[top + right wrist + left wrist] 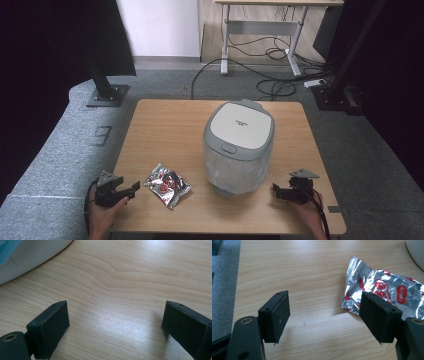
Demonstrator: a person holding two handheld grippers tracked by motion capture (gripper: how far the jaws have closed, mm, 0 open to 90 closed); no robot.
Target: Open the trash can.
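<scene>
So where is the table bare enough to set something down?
Bare wood spans the table's far left, behind the foil packet and left of the bin. A narrower strip runs right of the bin. The near edge is crowded: packet, bin, both grippers.

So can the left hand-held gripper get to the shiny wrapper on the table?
Probably yes. The left hand-held gripper sits just beside the shiny wrapper, with bare table between them. Its jaws are open, and the white bin stands off to the other side.
</scene>
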